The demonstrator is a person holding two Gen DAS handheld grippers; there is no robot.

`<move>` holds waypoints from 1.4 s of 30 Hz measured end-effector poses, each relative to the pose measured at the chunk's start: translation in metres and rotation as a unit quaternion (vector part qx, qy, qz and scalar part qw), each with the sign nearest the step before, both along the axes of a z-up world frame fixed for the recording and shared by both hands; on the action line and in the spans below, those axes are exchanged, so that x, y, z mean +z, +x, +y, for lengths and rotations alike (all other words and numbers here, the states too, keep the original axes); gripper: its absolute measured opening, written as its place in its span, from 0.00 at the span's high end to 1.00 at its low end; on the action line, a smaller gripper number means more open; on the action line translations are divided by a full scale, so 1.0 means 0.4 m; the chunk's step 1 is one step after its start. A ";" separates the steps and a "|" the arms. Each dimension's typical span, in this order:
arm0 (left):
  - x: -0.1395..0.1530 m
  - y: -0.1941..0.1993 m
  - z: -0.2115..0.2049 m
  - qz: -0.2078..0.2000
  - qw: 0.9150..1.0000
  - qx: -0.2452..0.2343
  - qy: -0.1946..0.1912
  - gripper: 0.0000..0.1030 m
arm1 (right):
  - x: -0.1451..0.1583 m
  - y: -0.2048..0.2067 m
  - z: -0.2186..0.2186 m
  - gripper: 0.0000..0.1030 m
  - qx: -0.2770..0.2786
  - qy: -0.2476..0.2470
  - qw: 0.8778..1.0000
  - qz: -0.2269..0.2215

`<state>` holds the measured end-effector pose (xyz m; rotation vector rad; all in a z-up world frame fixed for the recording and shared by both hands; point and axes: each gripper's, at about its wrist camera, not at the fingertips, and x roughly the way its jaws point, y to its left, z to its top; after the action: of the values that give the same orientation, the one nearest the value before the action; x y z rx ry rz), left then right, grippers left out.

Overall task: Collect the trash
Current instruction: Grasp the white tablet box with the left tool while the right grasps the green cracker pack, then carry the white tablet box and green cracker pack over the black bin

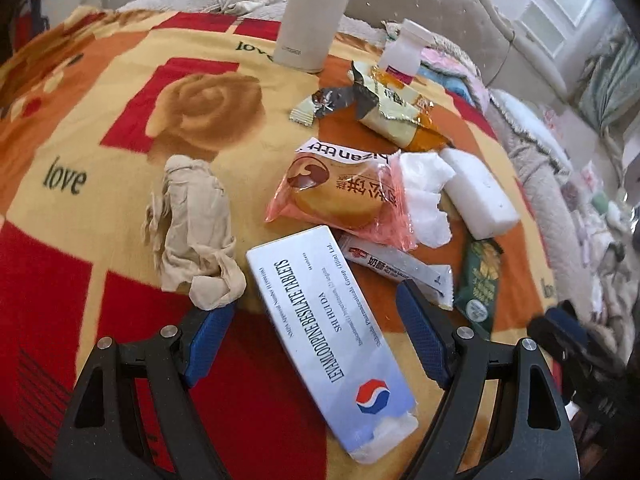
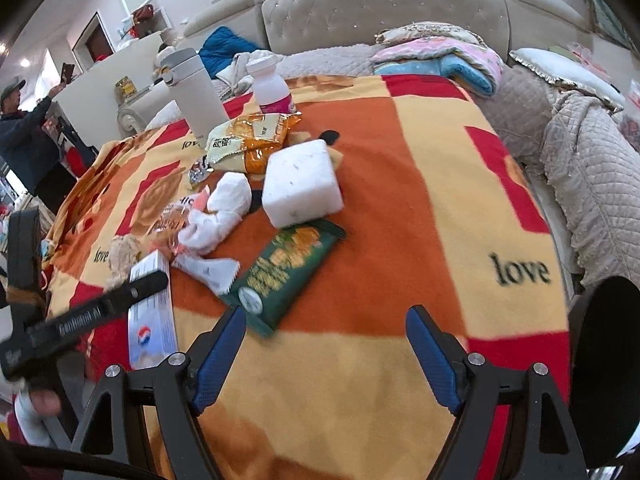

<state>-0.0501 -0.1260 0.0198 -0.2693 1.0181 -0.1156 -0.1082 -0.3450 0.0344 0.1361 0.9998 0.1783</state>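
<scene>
Trash lies scattered on a red, orange and yellow blanket (image 1: 100, 128). My left gripper (image 1: 316, 320) is open, its blue pads on either side of a white tablet box (image 1: 320, 340) without touching it. A crumpled beige tissue (image 1: 192, 232) lies just past its left finger. Beyond are a pink-wrapped bun (image 1: 340, 192), a white sachet (image 1: 400, 264), white tissue (image 1: 424, 196) and a yellow snack wrapper (image 1: 392, 108). My right gripper (image 2: 328, 340) is open over bare blanket. A green packet (image 2: 284, 272) lies by its left fingertip.
A beige thermos (image 2: 196, 96) and a white bottle (image 2: 270, 84) stand at the blanket's far side. A white foam block (image 2: 300, 184) sits mid-blanket. Folded quilts (image 2: 440, 60) and a padded headboard (image 2: 380, 4) lie behind. A person (image 2: 24, 136) stands far left.
</scene>
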 end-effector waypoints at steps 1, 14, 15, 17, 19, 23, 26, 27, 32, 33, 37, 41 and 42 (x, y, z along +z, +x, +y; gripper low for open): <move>-0.001 0.002 -0.003 0.002 1.000 -0.008 0.007 0.22 | -0.005 0.016 0.011 0.22 -0.001 0.002 1.000 0.001; 0.000 -0.014 0.010 0.003 1.000 -0.019 0.013 0.35 | -0.074 0.135 0.099 0.49 0.003 -0.073 0.997 0.005; 0.000 -0.014 0.008 0.002 1.000 -0.019 0.015 0.35 | -0.072 0.125 0.085 0.53 0.006 -0.073 0.997 0.007; -0.001 -0.012 0.005 0.000 1.000 -0.018 0.018 0.35 | -0.067 0.107 0.060 0.56 0.013 -0.074 0.997 0.010; -0.002 -0.010 0.003 -0.003 1.000 -0.017 0.018 0.34 | -0.064 0.084 0.039 0.56 0.016 -0.086 0.996 0.016; -0.004 -0.011 -0.005 -0.007 0.999 -0.021 0.028 0.35 | -0.067 0.072 0.019 0.56 0.015 -0.081 0.996 0.017; -0.003 -0.015 0.001 -0.008 0.999 -0.025 0.021 0.42 | -0.071 0.071 0.032 0.56 0.015 -0.091 0.996 0.010; -0.003 -0.018 0.013 -0.006 1.000 -0.023 0.006 0.45 | -0.071 0.069 0.039 0.58 0.020 -0.095 0.995 0.007; 0.008 -0.038 0.056 0.018 0.999 -0.014 -0.038 0.52 | -0.044 0.032 0.031 0.63 0.030 -0.078 0.996 -0.015; 0.015 -0.047 0.057 0.018 0.999 -0.016 -0.040 0.52 | -0.032 0.019 0.027 0.63 0.032 -0.077 0.996 -0.022; 0.049 -0.082 0.043 0.005 0.999 -0.032 -0.043 0.52 | 0.011 -0.023 0.002 0.63 0.032 -0.071 0.996 -0.040; 0.090 -0.110 0.013 -0.011 0.997 -0.054 -0.048 0.52 | 0.046 -0.060 -0.038 0.63 0.020 -0.056 0.997 -0.054; 0.100 -0.115 0.003 -0.015 0.997 -0.059 -0.048 0.52 | 0.054 -0.070 -0.047 0.63 0.017 -0.054 0.997 -0.058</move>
<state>-0.0961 -0.1247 0.0596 -0.2947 1.0000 -0.2748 -0.1360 -0.3638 0.0562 0.0106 0.8951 0.1604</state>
